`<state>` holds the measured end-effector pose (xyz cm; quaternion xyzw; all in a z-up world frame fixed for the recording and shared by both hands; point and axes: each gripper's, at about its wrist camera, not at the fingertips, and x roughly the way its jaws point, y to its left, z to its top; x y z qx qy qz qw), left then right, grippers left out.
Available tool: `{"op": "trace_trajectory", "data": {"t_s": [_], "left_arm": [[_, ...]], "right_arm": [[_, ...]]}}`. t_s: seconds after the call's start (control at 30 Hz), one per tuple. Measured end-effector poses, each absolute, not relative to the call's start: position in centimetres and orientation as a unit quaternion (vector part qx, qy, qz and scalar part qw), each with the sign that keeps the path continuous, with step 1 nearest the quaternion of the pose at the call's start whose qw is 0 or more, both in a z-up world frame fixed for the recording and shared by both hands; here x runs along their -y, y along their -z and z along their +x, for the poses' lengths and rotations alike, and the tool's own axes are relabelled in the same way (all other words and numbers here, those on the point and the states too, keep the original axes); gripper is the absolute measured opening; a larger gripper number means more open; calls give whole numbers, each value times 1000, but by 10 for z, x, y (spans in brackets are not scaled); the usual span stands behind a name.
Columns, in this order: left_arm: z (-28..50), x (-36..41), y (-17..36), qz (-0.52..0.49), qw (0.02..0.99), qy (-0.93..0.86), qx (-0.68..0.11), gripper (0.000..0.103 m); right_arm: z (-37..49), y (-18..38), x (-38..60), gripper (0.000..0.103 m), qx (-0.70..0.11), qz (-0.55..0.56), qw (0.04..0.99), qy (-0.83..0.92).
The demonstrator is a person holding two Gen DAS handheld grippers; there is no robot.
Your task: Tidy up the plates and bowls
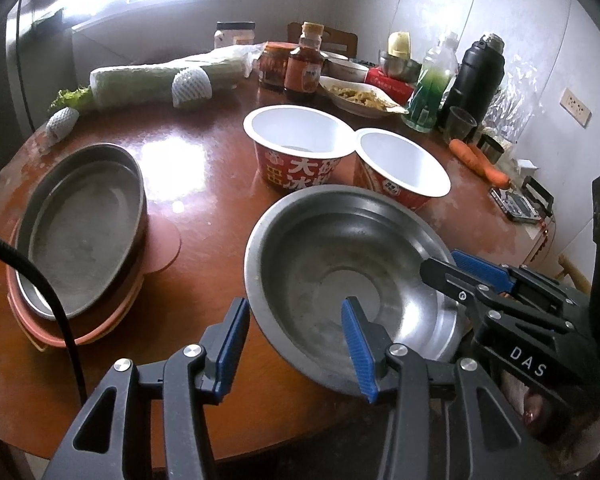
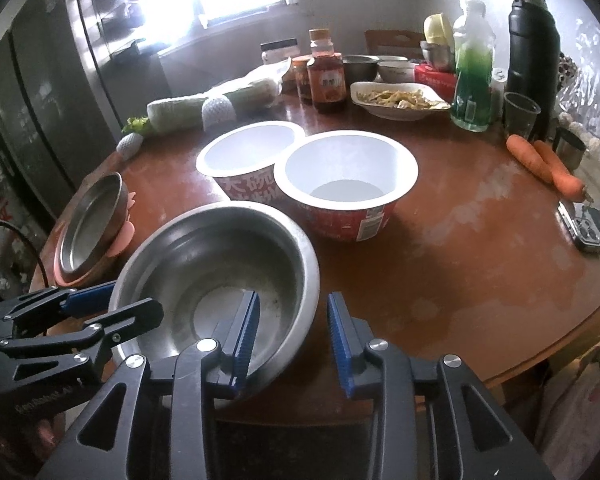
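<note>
Two blue-padded tools straddle the round steel bowl's (image 1: 352, 276) rim on the brown bench (image 1: 204, 168): left wrist view shows the left tool (image 1: 296, 344) spread, untouching; right wrist view shows the right tool (image 2: 294, 334) spread too.

The right gripper (image 2: 293, 332) straddles the near rim of a steel bowl (image 2: 220, 264) on the brown counter (image 2: 460, 240); its left pad sits inside the bowl, its right pad outside, and neither presses on the rim. To its left, the left gripper (image 2: 100, 308) reaches to the bowl's opposite rim. Ahead stand two red paper bowls (image 2: 346, 184), white inside, touching each other. Farther left, a steel plate (image 2: 90, 228) rests on pink plates. Two carrots (image 2: 544, 162) lie far ahead to the right.
</note>
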<state>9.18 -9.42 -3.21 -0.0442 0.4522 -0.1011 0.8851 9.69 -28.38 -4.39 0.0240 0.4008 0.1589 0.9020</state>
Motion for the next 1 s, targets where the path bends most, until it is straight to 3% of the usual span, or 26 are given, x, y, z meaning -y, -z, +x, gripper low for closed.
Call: {"op": "trace_trajectory", "data": {"t_s": [1.0], "left_arm": [[146, 141, -7, -35, 888, 158, -430, 49]], "right_arm": [[116, 24, 331, 49, -362, 51, 923, -122]]}}
